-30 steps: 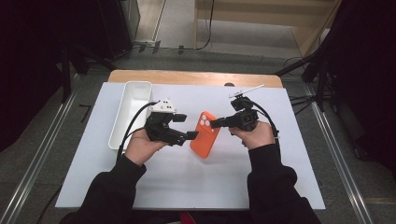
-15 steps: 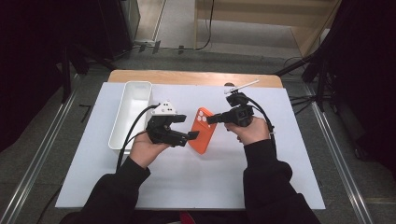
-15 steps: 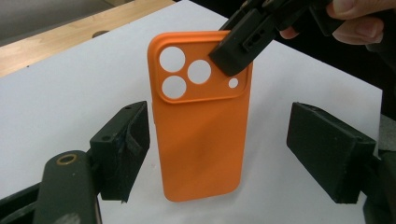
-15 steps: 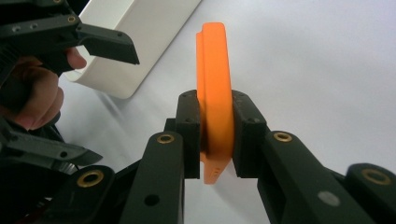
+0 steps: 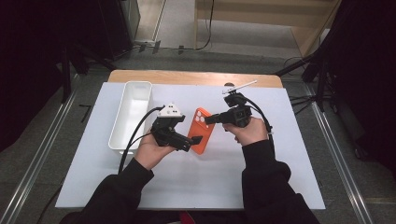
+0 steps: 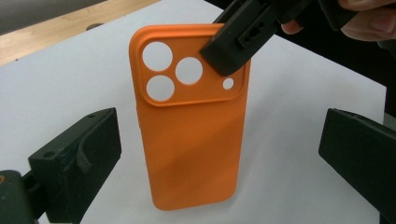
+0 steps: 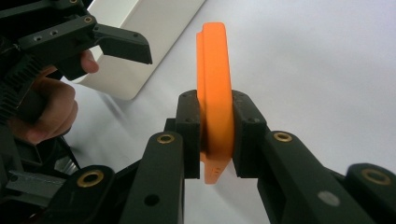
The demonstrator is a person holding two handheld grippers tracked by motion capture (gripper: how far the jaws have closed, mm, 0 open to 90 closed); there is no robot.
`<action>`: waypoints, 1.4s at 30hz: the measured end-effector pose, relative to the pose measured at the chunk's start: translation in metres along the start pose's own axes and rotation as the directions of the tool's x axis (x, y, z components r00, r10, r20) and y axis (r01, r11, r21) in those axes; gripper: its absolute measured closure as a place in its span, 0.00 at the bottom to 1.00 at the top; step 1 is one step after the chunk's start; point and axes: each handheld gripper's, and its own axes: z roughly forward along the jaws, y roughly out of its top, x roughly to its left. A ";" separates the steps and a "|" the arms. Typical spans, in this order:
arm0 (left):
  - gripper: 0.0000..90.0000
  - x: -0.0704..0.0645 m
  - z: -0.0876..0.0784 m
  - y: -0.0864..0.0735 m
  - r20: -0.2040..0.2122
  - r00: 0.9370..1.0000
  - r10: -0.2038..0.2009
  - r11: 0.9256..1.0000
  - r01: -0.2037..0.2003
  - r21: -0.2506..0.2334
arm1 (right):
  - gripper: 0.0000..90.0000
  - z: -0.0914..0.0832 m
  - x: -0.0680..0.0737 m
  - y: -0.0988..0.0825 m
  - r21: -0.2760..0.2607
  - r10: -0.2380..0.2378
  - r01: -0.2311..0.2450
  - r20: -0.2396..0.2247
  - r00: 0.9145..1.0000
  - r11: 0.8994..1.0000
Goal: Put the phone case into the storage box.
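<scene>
Grey floor and dark stands ring the wooden counter (image 5: 196,77), most of which lies under a white sheet (image 5: 196,186). Between the two grippers, above that sheet, is an orange phone case (image 5: 201,130), smooth and matte, with a raised camera block at one end pierced by three large round holes and one small one; in the left gripper view it stands nearly upright with its back facing the camera. The right gripper (image 7: 215,135) pinches the case by its camera end, one pad pressed on each face, and holds it clear of the sheet. The left gripper (image 6: 219,154) has just been opening: its jaws now stand spread wide on either side of the case's lower half, both apart from it, with the case still between them. Just beyond the left gripper, on its outer side, a white rectangular bin (image 5: 133,112) rests on the sheet.
</scene>
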 end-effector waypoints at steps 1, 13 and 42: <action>0.00 -0.001 0.000 0.000 -0.006 1.000 0.007 1.000 -0.007 -0.003 | 0.82 0.000 0.000 0.000 0.002 0.002 -0.002 -0.001 1.000 1.000; 0.00 -0.003 0.009 0.003 -0.067 0.998 -0.015 1.000 0.014 -0.011 | 0.82 0.000 0.005 -0.001 0.006 0.002 -0.002 -0.002 1.000 1.000; 0.00 -0.008 0.027 0.004 -0.147 0.989 -0.019 1.000 0.018 -0.011 | 0.82 0.004 0.016 -0.001 0.010 -0.009 0.009 0.001 1.000 1.000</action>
